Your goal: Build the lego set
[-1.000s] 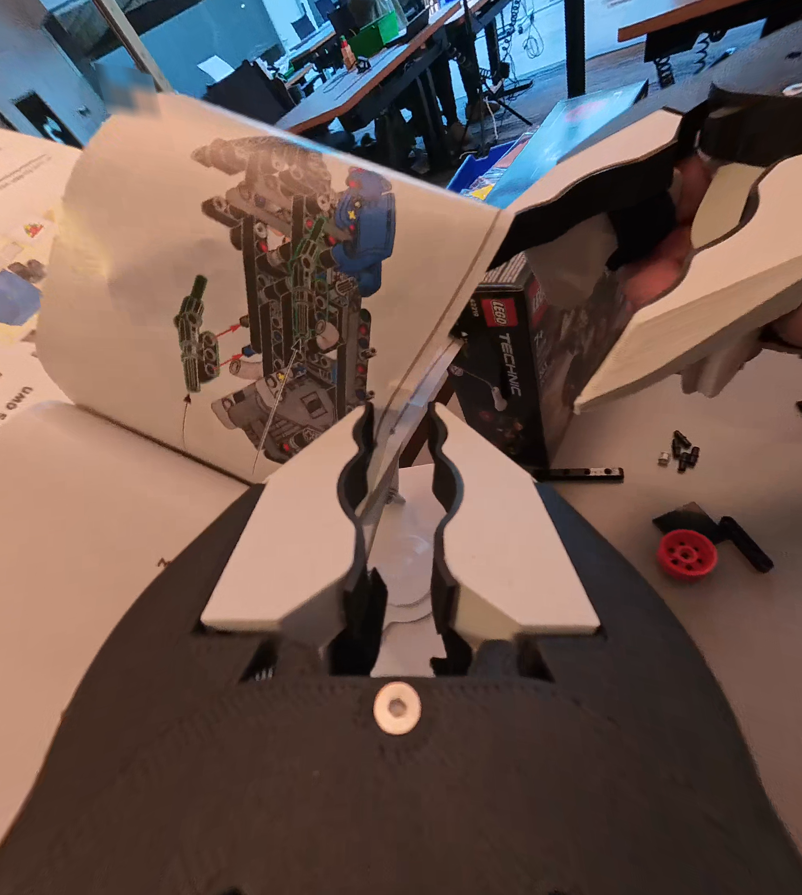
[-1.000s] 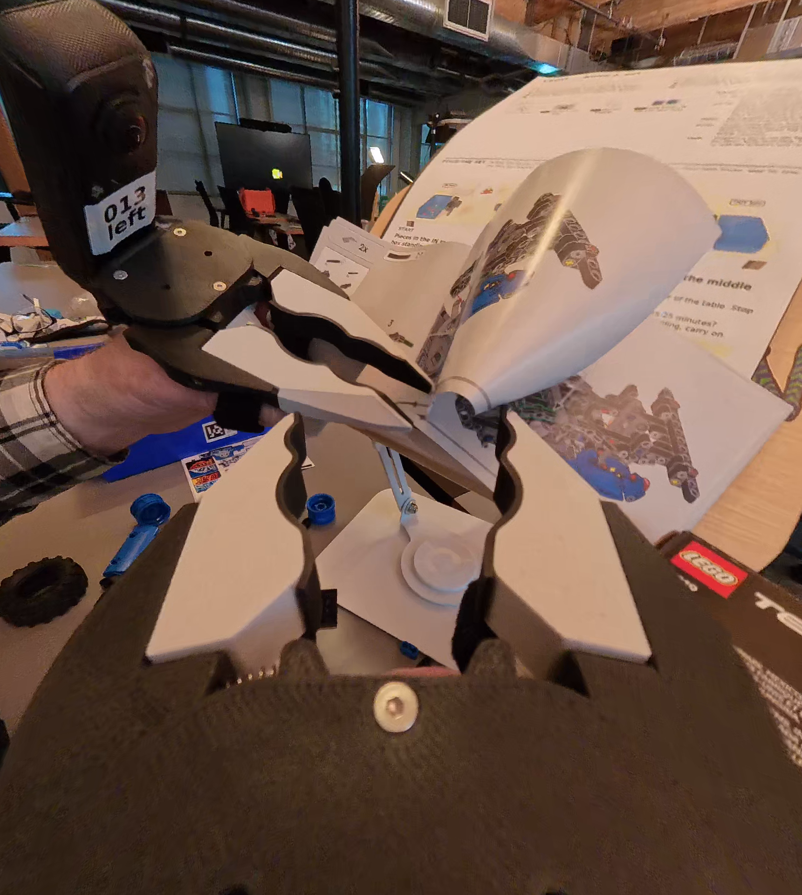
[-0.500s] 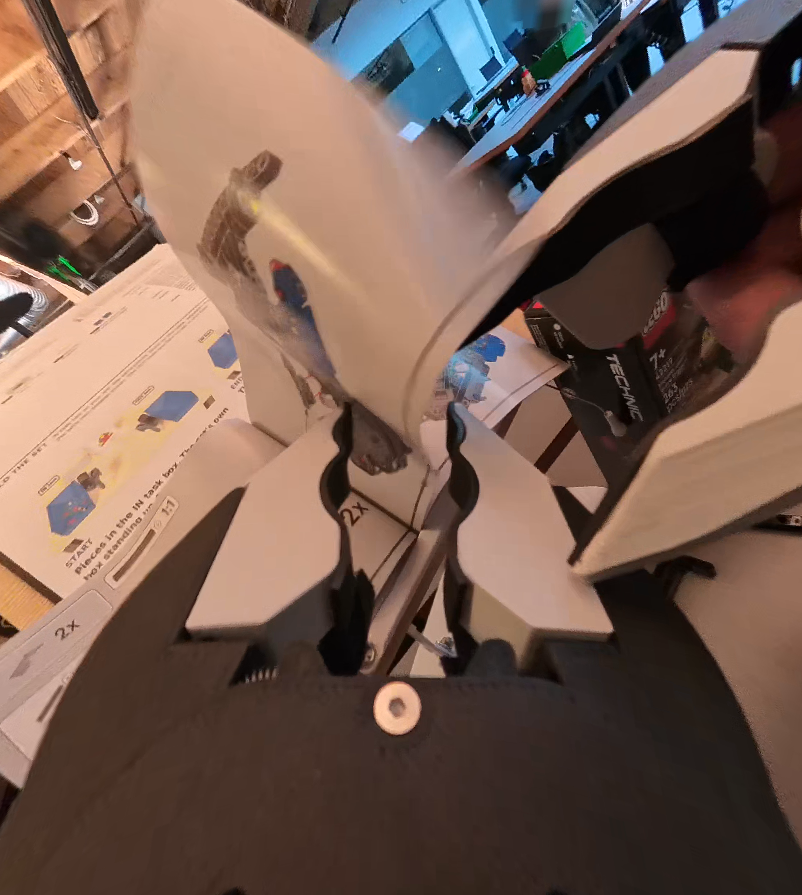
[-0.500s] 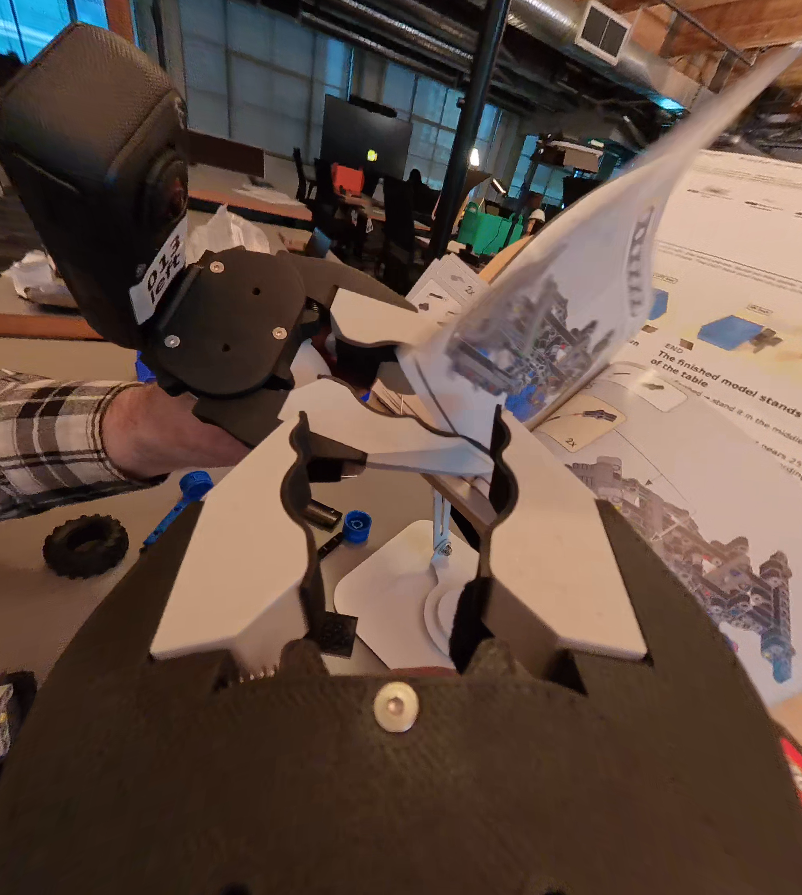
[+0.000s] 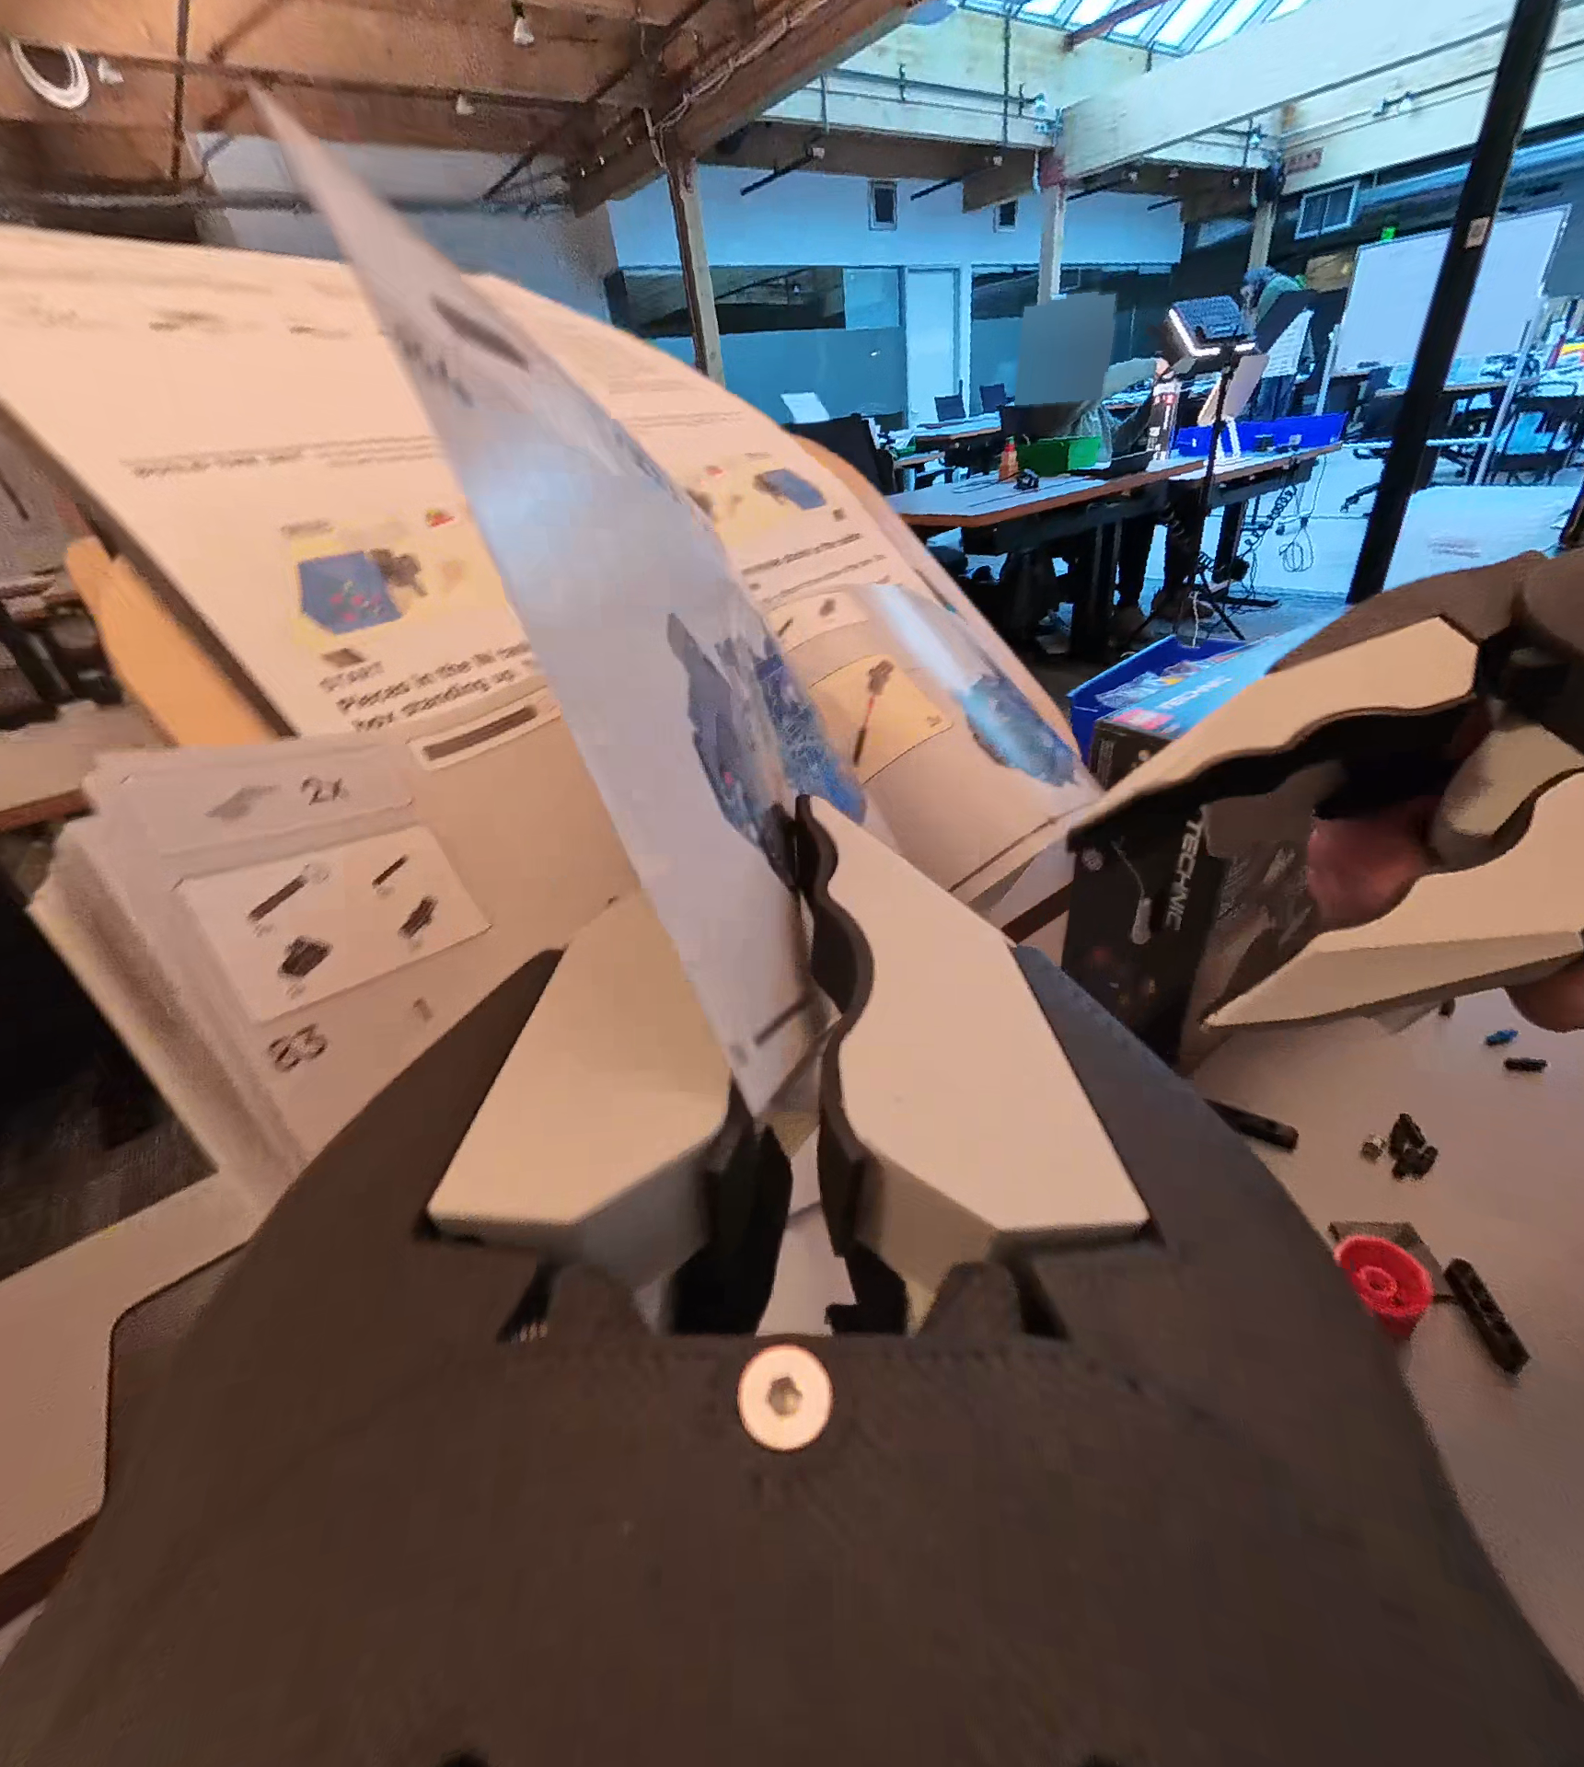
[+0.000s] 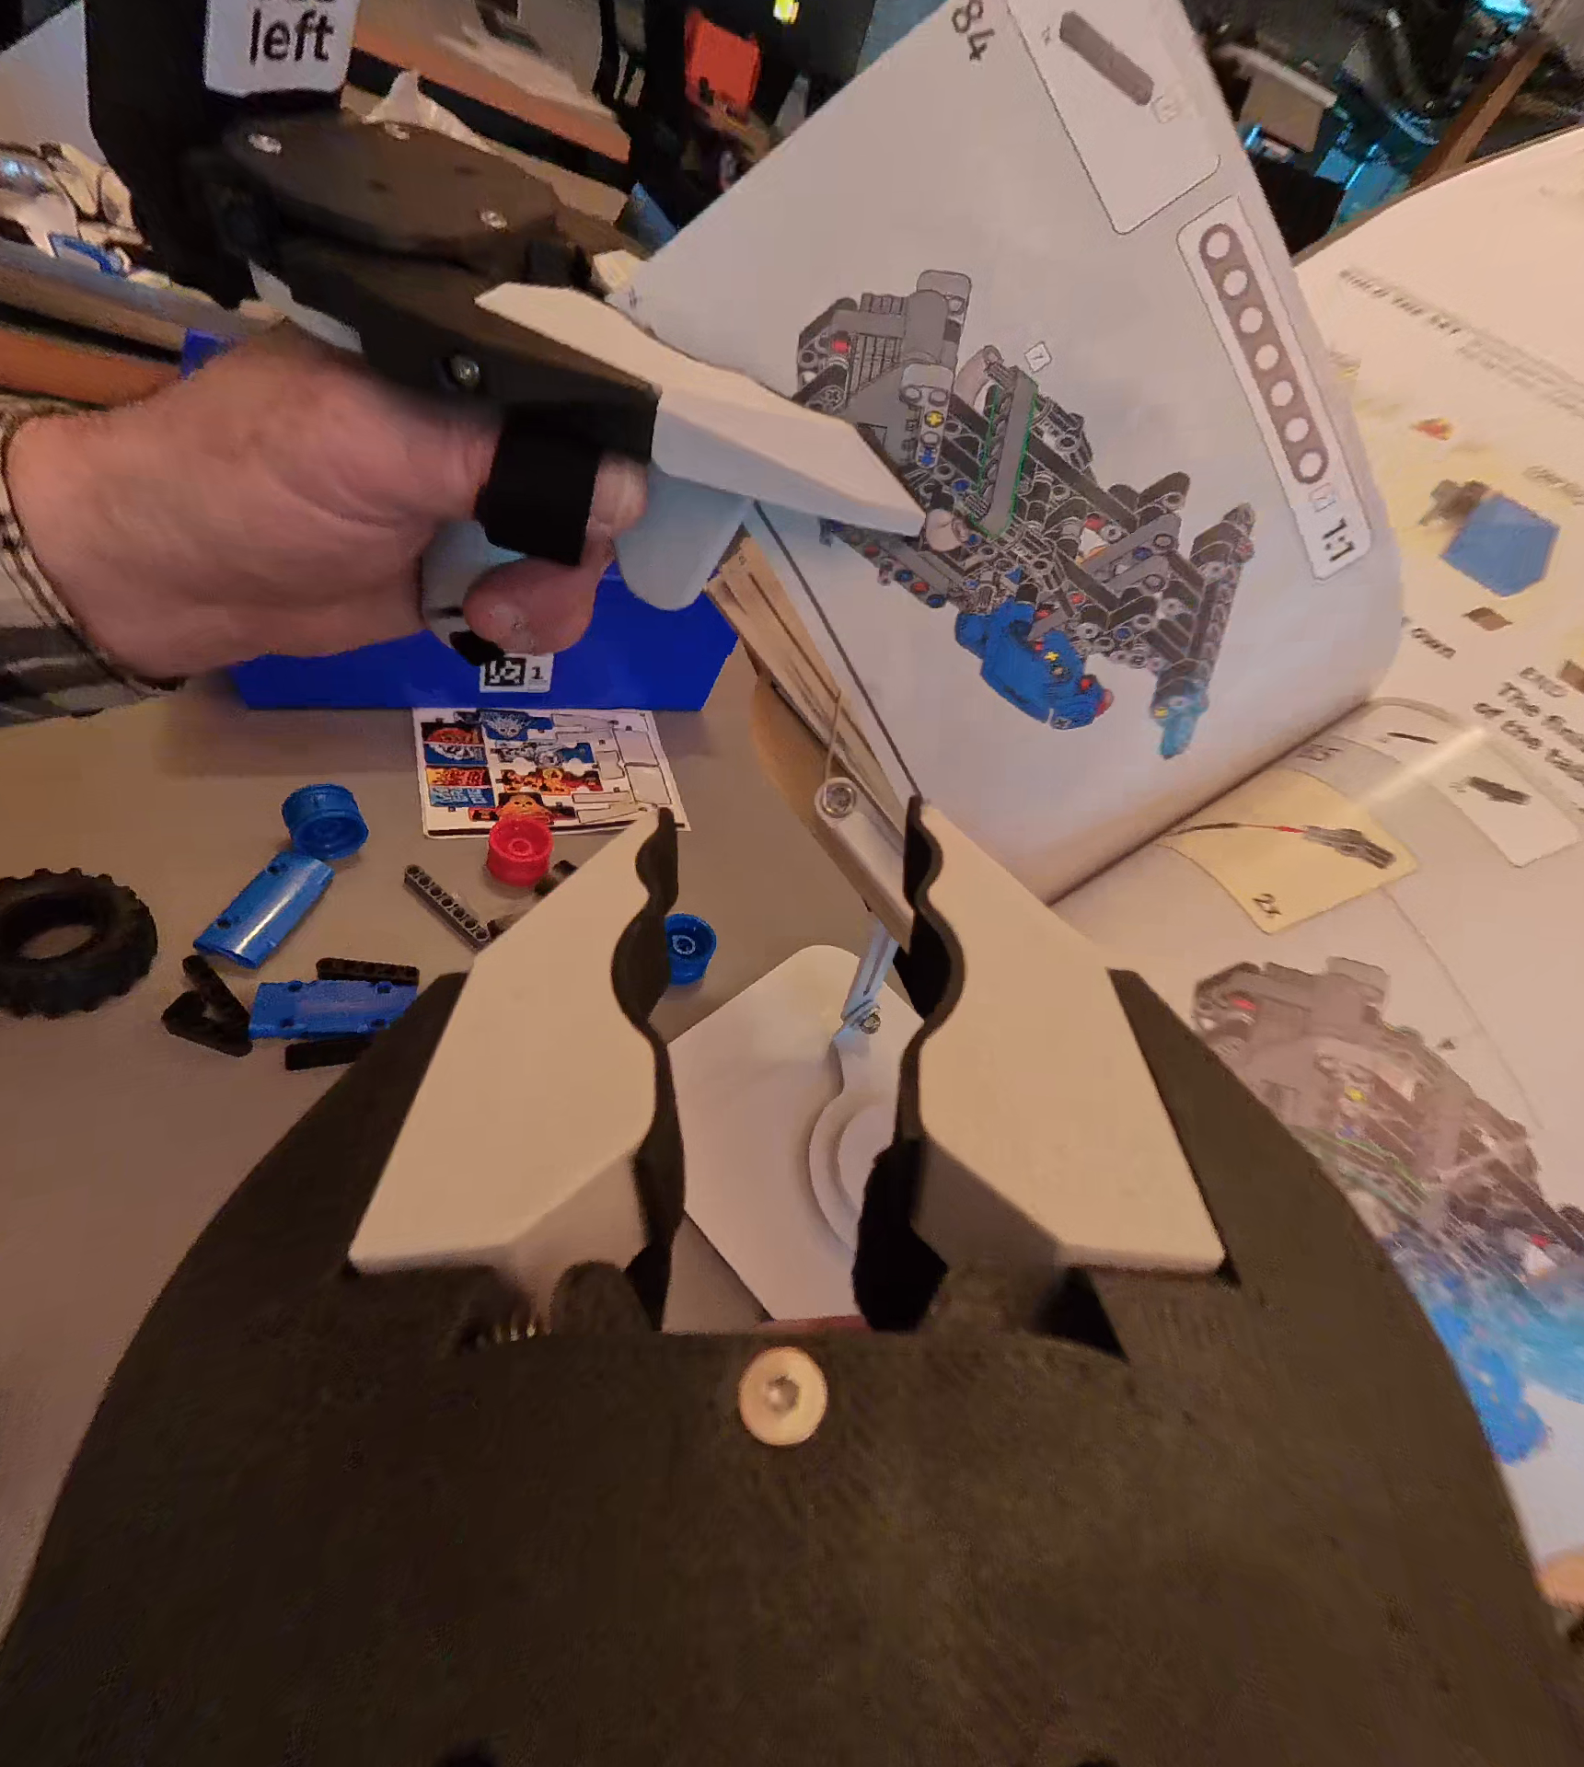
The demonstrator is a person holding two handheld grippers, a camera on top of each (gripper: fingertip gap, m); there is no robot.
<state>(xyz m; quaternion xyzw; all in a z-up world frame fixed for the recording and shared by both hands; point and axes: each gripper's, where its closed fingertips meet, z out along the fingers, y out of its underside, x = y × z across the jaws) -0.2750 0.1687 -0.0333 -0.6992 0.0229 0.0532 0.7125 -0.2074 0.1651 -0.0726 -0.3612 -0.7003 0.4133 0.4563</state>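
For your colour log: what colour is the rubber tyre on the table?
Black rubber tyre, clearest in the right wrist view.

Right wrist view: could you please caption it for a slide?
Left gripper lifts a booklet page; right gripper open above loose parts.

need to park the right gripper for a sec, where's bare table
Bare table between the blue bin and the black tyre. Crowded from the tyre across to the red wheel, among loose blue and black parts.
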